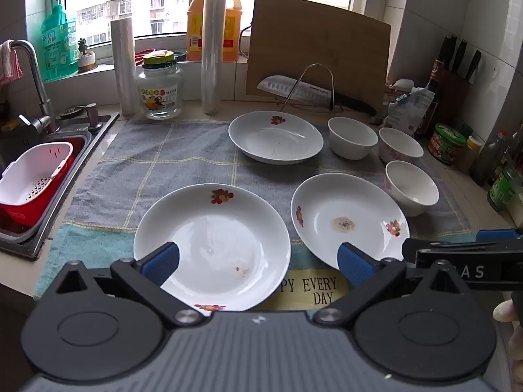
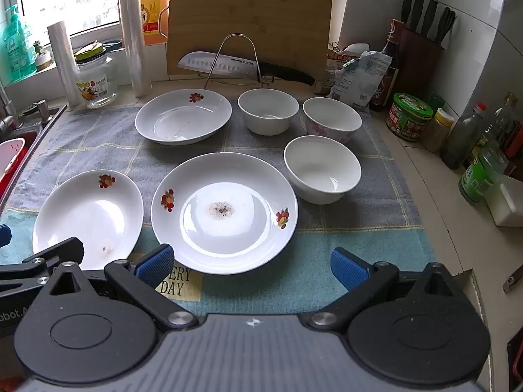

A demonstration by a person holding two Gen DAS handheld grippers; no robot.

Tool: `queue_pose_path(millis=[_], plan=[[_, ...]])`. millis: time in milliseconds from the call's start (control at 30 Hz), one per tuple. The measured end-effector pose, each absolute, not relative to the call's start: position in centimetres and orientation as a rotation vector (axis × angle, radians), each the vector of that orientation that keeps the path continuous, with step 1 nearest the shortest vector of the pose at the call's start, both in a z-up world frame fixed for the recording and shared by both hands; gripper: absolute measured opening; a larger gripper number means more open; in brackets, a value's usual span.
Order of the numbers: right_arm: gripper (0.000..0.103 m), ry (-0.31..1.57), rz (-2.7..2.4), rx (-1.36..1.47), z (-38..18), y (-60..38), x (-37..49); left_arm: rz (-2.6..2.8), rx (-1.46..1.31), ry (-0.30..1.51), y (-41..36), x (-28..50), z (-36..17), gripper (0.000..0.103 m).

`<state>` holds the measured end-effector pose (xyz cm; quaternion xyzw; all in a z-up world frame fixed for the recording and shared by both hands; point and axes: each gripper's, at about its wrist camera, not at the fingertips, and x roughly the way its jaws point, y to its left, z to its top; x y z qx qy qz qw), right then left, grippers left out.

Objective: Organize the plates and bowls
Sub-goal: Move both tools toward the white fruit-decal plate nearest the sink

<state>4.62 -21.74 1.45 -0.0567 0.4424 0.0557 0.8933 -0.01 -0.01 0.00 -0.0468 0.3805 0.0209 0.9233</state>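
Three white flower-printed plates lie on a grey-blue towel (image 1: 183,163): a near-left plate (image 1: 212,245) (image 2: 88,219), a near-right plate (image 1: 346,219) (image 2: 225,212) with a brown stain, and a far plate (image 1: 276,137) (image 2: 183,116). Three white bowls stand to the right: one far (image 1: 353,137) (image 2: 268,111), one pink-patterned (image 1: 400,145) (image 2: 331,124), one nearer (image 1: 412,187) (image 2: 322,168). My left gripper (image 1: 258,259) is open above the near-left plate's front. My right gripper (image 2: 251,263) is open and empty at the near-right plate's front rim.
A sink (image 1: 36,176) with a red-white strainer basket lies left. A jar (image 1: 159,89), film rolls, cutting board (image 1: 318,52) and knife on a rack (image 2: 242,65) stand behind. Sauce bottles, a knife block (image 2: 421,49) and a green tin (image 2: 410,116) crowd the right.
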Motion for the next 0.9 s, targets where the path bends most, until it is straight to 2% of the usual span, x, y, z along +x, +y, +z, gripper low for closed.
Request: queue_pose_path(millis=[900], plan=[[0.103,0.914,0.116,-0.118,1.82,-21.60,4.79,0.037,-0.108,0.772,0.01,-0.02,0.01,0.102]])
